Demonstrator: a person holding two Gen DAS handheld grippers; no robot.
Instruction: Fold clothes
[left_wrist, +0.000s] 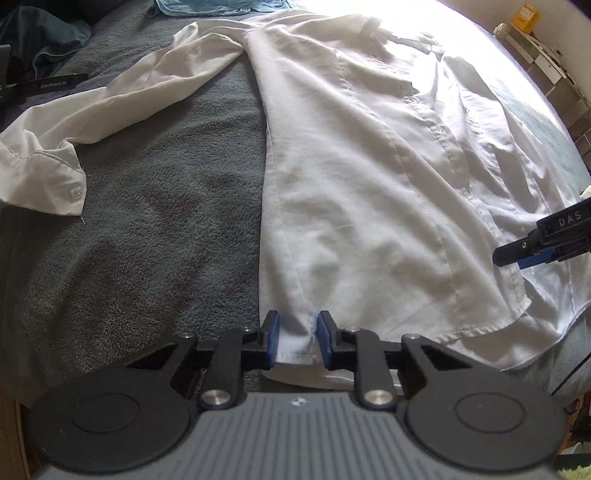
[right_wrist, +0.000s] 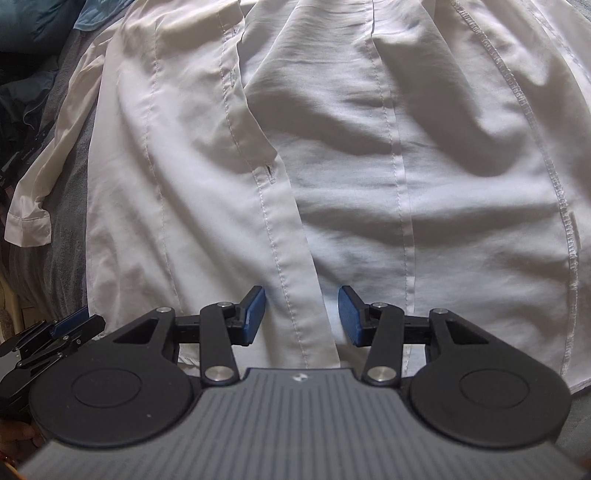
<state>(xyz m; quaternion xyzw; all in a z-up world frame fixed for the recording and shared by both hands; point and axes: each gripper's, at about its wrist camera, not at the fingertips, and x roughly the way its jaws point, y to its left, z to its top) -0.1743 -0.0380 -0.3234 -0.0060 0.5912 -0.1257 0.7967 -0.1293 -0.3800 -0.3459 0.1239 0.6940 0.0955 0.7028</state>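
A white button-up shirt (left_wrist: 369, 166) lies spread on a grey fleece blanket (left_wrist: 166, 221), with one sleeve (left_wrist: 110, 96) stretched out to the left and ending in a buttoned cuff (left_wrist: 44, 177). My left gripper (left_wrist: 297, 332) sits at the shirt's bottom hem near its left side seam, and its blue pads pinch a small bunch of hem, with creases running into it. My right gripper (right_wrist: 301, 314) points down over the shirt (right_wrist: 332, 147) at the front placket. Its jaws stand apart with flat cloth between them, and the pads press on nothing. The right gripper (left_wrist: 517, 254) also shows at the right edge of the left wrist view.
A light blue garment (left_wrist: 221, 5) and a dark teal one (left_wrist: 44, 33) lie at the far end of the bed. A black labelled device (left_wrist: 51, 83) rests at the left. A shelf (left_wrist: 546, 55) stands beyond the bed's right side. The left gripper (right_wrist: 74, 325) shows at the lower left in the right wrist view.
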